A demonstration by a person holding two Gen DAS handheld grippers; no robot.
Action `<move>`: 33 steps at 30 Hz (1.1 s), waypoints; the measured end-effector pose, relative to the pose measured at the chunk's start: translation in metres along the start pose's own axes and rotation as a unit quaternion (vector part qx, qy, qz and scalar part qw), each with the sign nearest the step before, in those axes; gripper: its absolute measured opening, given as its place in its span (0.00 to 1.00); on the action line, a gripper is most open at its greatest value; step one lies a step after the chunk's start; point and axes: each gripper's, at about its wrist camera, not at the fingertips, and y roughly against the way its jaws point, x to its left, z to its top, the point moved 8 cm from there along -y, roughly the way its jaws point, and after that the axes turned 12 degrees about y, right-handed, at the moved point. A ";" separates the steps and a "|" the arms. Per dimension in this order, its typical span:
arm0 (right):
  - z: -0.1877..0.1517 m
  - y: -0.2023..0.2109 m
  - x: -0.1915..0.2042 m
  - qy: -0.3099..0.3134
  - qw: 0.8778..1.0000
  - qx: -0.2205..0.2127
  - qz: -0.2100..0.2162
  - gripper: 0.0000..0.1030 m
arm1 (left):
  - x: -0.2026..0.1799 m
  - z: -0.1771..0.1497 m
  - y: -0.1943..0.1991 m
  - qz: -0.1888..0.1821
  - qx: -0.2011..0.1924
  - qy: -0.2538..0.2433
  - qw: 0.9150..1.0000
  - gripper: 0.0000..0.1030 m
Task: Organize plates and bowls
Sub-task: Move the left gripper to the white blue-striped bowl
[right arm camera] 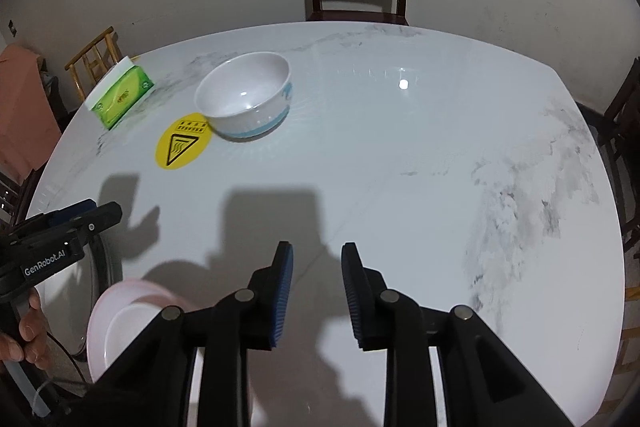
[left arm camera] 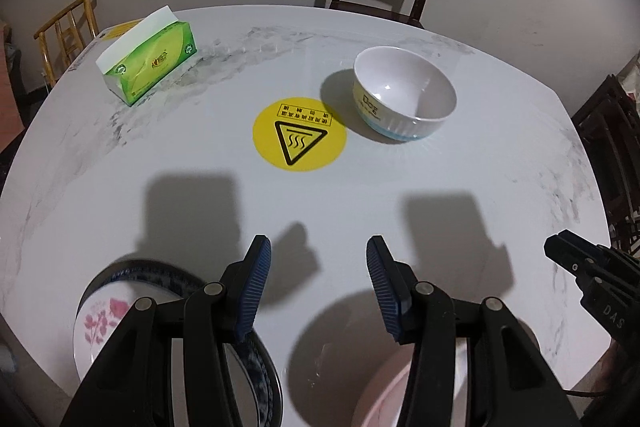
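The left gripper (left arm camera: 319, 251) is released, empty; the right gripper (right arm camera: 317, 255) likewise parted, empty; the bowl (left arm camera: 404, 93) stands mid-table (left arm camera: 360, 187), well beyond both; plates (left arm camera: 100, 311) lie at the near edge beneath the fingers.

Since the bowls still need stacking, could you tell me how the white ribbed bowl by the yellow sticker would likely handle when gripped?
The white bowl looks rigid, so it probably won't flex. Its glossy surface may slip against the pads. Its wide mouth and narrower base suggest it could tip if pushed at the rim.
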 end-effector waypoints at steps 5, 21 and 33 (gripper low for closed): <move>0.011 -0.021 -0.016 -0.021 1.000 0.019 0.011 0.25 | -0.004 0.015 -0.015 -0.003 0.009 0.004 1.000 0.45; 0.096 -0.053 -0.024 -0.042 0.993 -0.031 0.102 0.25 | -0.028 0.087 -0.054 -0.081 0.042 0.057 0.994 0.45; 0.136 -0.092 -0.013 -0.057 0.990 -0.007 0.126 0.25 | -0.040 0.114 -0.083 -0.096 0.063 0.083 0.990 0.45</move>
